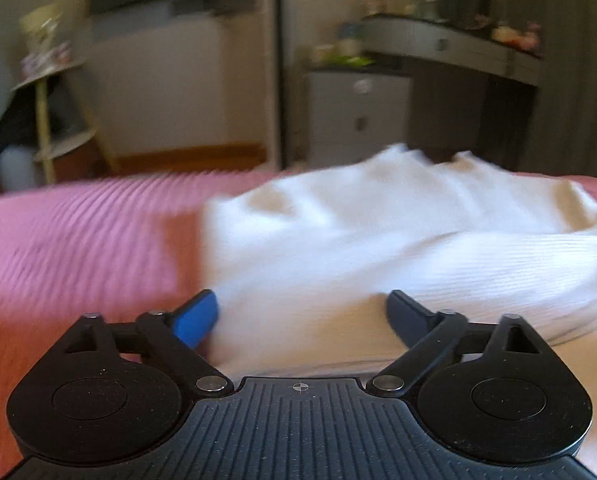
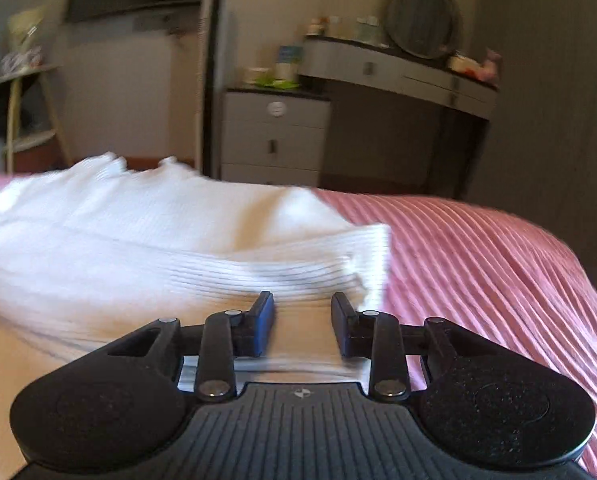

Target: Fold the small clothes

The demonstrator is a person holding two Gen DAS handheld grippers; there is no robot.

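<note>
A white ribbed knit garment (image 1: 378,240) lies on a pink ribbed bedspread (image 1: 78,248). My left gripper (image 1: 302,304) is open wide, its fingers astride the garment's near left part, with cloth lying between them. The garment also shows in the right wrist view (image 2: 158,240), with a folded part ending in a right edge. My right gripper (image 2: 302,308) is open with its fingers on either side of the garment's near right part. Both views are blurred.
The pink bedspread (image 2: 478,260) stretches right of the garment. Beyond the bed stand a grey drawer unit (image 2: 274,136), a dressing table with a round mirror (image 2: 418,20), and a small shelf (image 1: 50,92) at the left.
</note>
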